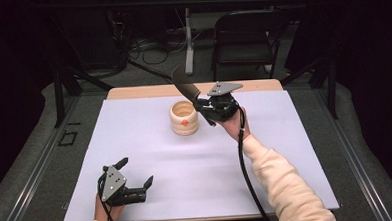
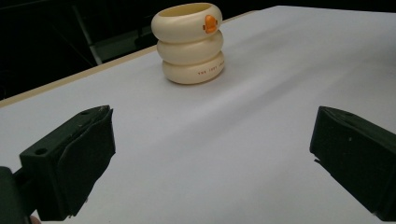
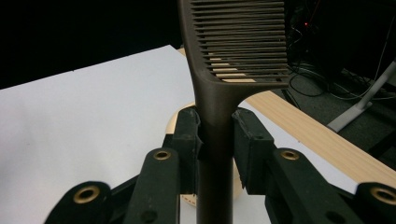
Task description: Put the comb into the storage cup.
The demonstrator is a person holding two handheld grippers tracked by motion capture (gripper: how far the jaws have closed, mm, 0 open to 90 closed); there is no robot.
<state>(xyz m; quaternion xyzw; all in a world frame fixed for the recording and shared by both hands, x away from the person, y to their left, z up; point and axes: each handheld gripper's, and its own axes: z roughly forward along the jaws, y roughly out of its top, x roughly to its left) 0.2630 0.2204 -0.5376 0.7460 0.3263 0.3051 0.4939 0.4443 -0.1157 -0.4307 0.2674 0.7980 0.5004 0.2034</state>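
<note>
Comb (image 3: 233,42) teeth plain from right gripper (image 3: 215,135)

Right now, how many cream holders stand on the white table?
1. The cream holder stands upright near the far middle of the white table, just beside the right gripper that clamps a dark spatula.

A dark folding chair (image 1: 246,38) and tangled cables (image 1: 149,50) stand behind the table (image 1: 133,93).

Right tool (image 3: 215,140) clamps comb (image 3: 233,42) handle above cream holder (image 3: 180,123)
</note>
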